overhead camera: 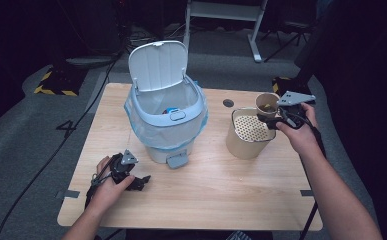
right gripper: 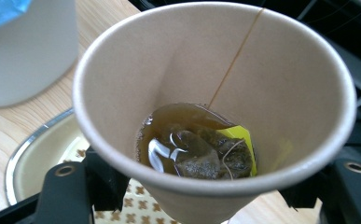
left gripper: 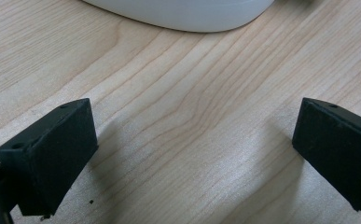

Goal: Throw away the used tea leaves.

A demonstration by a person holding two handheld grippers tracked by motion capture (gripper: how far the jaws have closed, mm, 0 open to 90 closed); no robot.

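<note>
Here, the right gripper (overhead camera: 272, 119) clamps a tan paper cup (right gripper: 215, 107) holding brown tea and a soaked teabag (right gripper: 201, 156), poised just above the beige cylindrical canister with a perforated strainer top (overhead camera: 247, 132). The left gripper (overhead camera: 142, 181) rests wide open on the pale wooden table (left gripper: 187, 107), near the white lidded bin lined with a blue bag (overhead camera: 167, 107). A slow, centred tilt over the strainer would likely drain the liquid without splashing.

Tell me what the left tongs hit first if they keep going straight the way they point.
Probably the white base of the pedal bin, straight ahead across bare table. The left tongs stand open; depth is unclear.
</note>
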